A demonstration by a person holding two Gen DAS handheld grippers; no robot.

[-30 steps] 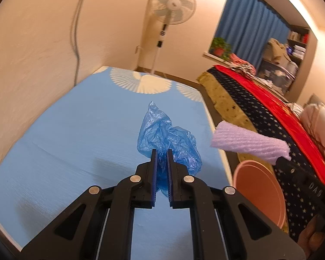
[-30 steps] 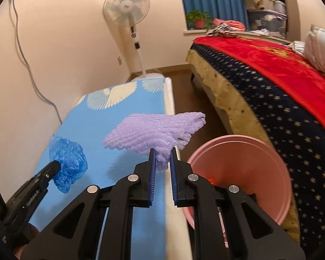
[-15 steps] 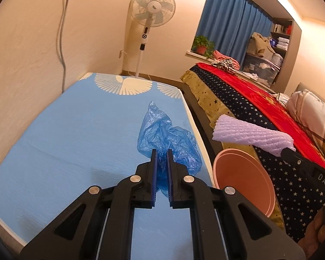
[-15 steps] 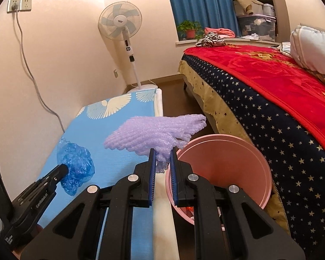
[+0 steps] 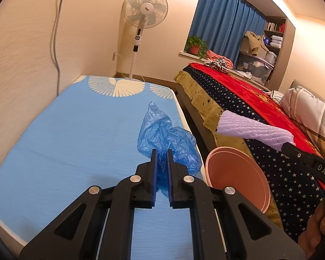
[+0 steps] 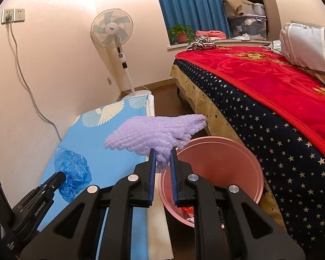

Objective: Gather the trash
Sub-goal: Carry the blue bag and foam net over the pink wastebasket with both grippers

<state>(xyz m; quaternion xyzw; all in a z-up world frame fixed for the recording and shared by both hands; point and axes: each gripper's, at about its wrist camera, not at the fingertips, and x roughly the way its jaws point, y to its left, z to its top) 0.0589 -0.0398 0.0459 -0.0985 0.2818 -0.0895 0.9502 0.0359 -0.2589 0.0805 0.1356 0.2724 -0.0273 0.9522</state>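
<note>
Trash scraps (image 6: 187,212) low inside the pink bin (image 6: 244,169).

standing fan (image 5: 145,8), potted plant (image 5: 196,44), red bedspread (image 6: 270,73), blue curtain (image 5: 225,28)

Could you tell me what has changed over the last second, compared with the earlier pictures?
The right tool has carried the purple foam net sideways, so it now hangs at the rim of the pink bin rather than over the blue mat. Nothing was grasped or released: the left tool stays clamped on the blue plastic bag.
</note>
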